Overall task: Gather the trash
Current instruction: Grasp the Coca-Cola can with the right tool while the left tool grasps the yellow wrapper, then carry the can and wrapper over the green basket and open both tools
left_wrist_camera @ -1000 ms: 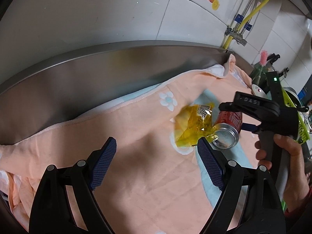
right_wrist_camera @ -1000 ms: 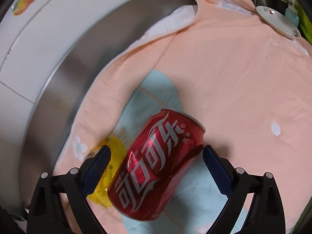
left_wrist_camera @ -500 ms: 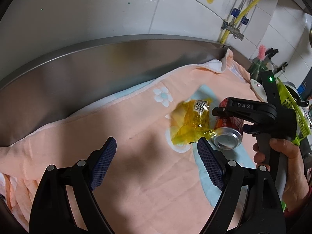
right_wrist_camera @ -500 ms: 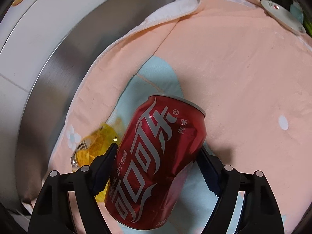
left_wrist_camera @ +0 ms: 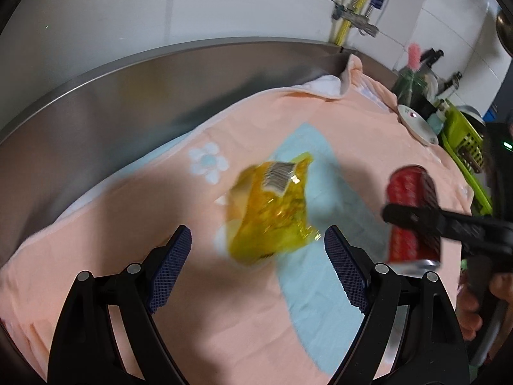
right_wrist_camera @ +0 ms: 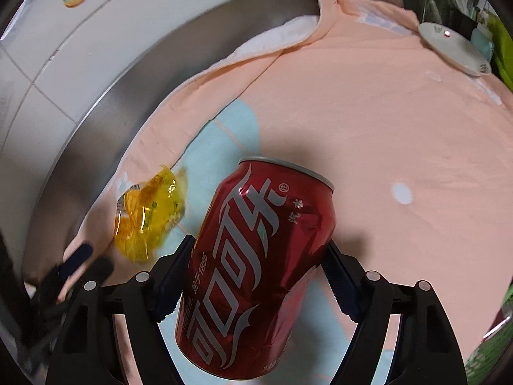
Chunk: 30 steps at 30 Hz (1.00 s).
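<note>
A: Steel splashback [left_wrist_camera: 134, 102] curves along the far left edge of the surface, under white wall tiles [left_wrist_camera: 224, 3]. A peach towel [left_wrist_camera: 154, 211] with a pale blue patch and a white flower print covers the surface itself.

B: What is the left tool doing?

A: The left tool [left_wrist_camera: 258, 250] has its blue-padded fingers spread wide apart, gripping nothing. Just ahead of it, between the fingertips and a little beyond, a crumpled yellow wrapper [left_wrist_camera: 272, 215] lies on the towel. A barcode label shows on its upper part.

B: And further right?

A: The right tool [right_wrist_camera: 256, 276] is clamped on a red soda can [right_wrist_camera: 256, 272]. One finger presses each side of the can's body, and the metal is dented where it is squeezed. The can tilts, its silver rim pointing away and to the right. From the left tool's camera the can [left_wrist_camera: 412, 215] appears to be raised off the towel, to the right of the wrapper and apart from it. From the right tool's camera the wrapper [right_wrist_camera: 149, 216] sits to the left of the can.

B: Anything at the far right?

A: A white dish [right_wrist_camera: 455, 48] rests on the towel's far corner, beside a green basket [left_wrist_camera: 465, 147].
</note>
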Available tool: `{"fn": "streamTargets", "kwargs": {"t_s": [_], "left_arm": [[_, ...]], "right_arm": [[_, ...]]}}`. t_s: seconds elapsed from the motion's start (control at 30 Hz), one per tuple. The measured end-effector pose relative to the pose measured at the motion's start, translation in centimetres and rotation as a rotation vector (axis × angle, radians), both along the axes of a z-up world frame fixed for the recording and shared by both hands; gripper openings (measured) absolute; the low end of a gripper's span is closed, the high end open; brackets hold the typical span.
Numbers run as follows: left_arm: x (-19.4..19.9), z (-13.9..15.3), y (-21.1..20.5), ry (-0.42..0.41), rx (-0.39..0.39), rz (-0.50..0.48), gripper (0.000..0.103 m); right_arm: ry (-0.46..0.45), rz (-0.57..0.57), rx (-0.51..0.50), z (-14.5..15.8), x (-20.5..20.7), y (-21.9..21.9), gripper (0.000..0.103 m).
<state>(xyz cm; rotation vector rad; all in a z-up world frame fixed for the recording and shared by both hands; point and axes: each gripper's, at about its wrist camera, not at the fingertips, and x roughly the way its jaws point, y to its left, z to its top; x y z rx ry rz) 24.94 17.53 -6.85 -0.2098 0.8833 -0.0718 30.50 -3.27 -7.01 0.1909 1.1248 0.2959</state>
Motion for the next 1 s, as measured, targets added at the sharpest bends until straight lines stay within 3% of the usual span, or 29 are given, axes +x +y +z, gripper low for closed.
{"fn": "streamTargets", "kwargs": {"t_s": [0.37,0.47,0.53,0.63,1.0], "left_arm": [[4.9,-2.2,-1.9,0.075,0.058,-0.005,0.084],[5.5,-2.9,-2.1,0.087,0.067,-0.01,0.077],[5.6,-3.4,-2.2,0.106,0.036,-0.024,0.062],[5.6,-3.8,-2.5,0.108,0.028,-0.029,0.055],[2.7,-1.8,-4.4,0.046,0.031,-0.056,0.045]], "right_arm": [[-0.091,0.024,-0.025,2.4,-5.3,-6.6,0.073],[-0.101,0.012,-0.03,2.5,-7.1,-8.7,0.073],[-0.096,-0.002,-0.022,2.3,-8.4,-10.3,0.073],[-0.093,-0.027,-0.022,2.1,-10.0,-12.6,0.073],[-0.118,-0.201,-0.065,1.6,-17.7,-24.8,0.072]]}}
